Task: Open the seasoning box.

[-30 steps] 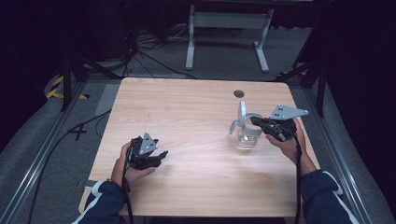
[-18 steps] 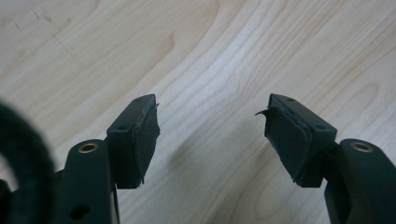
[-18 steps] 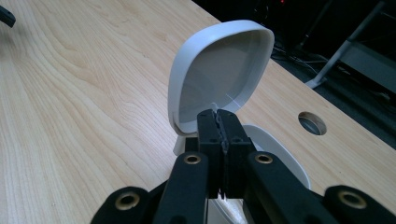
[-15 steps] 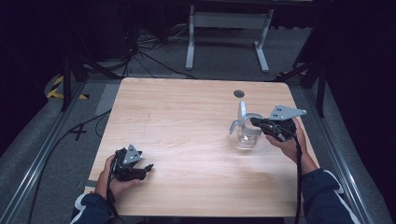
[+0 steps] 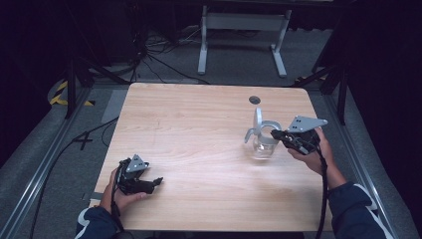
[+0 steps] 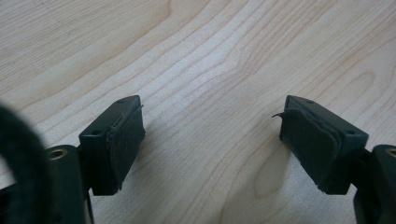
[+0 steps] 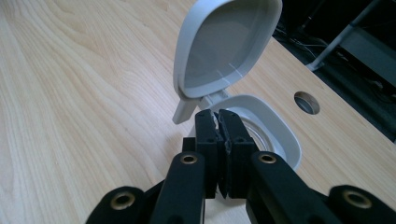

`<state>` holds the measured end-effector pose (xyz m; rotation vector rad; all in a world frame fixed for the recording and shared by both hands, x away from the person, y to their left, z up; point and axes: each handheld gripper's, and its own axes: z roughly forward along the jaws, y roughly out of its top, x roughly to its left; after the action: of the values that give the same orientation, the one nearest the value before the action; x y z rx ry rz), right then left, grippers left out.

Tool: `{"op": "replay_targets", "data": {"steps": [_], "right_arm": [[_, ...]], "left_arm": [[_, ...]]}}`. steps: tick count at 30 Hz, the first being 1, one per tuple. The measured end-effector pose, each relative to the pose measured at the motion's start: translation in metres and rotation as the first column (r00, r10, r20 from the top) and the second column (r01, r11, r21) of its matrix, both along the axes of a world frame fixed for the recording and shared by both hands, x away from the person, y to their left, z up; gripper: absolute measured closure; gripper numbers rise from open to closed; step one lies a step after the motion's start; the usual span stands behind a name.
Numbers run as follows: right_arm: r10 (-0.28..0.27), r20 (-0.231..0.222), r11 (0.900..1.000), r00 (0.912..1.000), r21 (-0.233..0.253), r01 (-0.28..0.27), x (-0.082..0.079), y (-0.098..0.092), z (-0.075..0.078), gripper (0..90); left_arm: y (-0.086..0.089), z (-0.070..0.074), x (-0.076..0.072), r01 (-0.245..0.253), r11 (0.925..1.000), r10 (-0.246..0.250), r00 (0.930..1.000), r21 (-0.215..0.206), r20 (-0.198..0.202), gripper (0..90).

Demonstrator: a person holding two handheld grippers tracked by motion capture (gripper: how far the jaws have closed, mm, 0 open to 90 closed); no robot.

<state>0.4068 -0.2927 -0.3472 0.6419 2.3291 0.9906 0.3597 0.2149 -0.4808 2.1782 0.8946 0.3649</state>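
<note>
A small clear container (image 5: 262,147) with a grey rim (image 7: 281,133) stands right of the table's middle. Its grey lid (image 7: 224,46) is hinged open and stands upright (image 5: 258,119). My right gripper (image 5: 276,134) sits at the container's right side, jaws pressed together at the near rim (image 7: 218,115). I see nothing between its pads. My left gripper (image 5: 157,181) rests low near the table's front left, held in a hand. In the left gripper view it is open (image 6: 210,140) over bare wood.
The wooden table (image 5: 199,129) has a round cable hole (image 5: 255,100) behind the container. A grey metal stand (image 5: 242,30) and cables lie on the floor beyond the far edge. Dark rails run along both sides of the table.
My left gripper has drawn back toward the table's front left edge. The right gripper and the container have stayed put.
</note>
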Motion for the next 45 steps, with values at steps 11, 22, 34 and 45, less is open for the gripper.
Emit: {"op": "replay_targets", "data": {"steps": [11, 22, 34, 45], "right_arm": [[-0.035, -0.028, 0.997, 0.9990, -0.074, 0.033, -0.030, -0.033, -0.009, 82.2], [-0.047, -0.064, 0.994, 0.9968, -0.101, 0.040, -0.054, -0.061, -0.030, 80.0], [-0.113, -0.096, 0.994, 0.9890, -0.010, 0.113, -0.071, -0.092, -0.065, 54.7], [-0.142, -0.172, 0.986, 0.9748, 0.058, 0.154, -0.084, -0.119, -0.105, 40.5]], "left_arm": [[0.000, 0.000, 0.000, 0.001, 1.0000, -0.001, 1.0000, 0.003, 0.000, 21.5], [0.000, 0.000, 0.000, 0.001, 1.0000, -0.001, 1.0000, 0.004, 0.001, 21.4], [0.000, 0.000, 0.000, -0.003, 1.0000, 0.003, 1.0000, 0.001, -0.005, 21.4], [0.000, 0.000, 0.002, 0.004, 1.0000, -0.004, 1.0000, 0.002, -0.001, 21.0]]}}
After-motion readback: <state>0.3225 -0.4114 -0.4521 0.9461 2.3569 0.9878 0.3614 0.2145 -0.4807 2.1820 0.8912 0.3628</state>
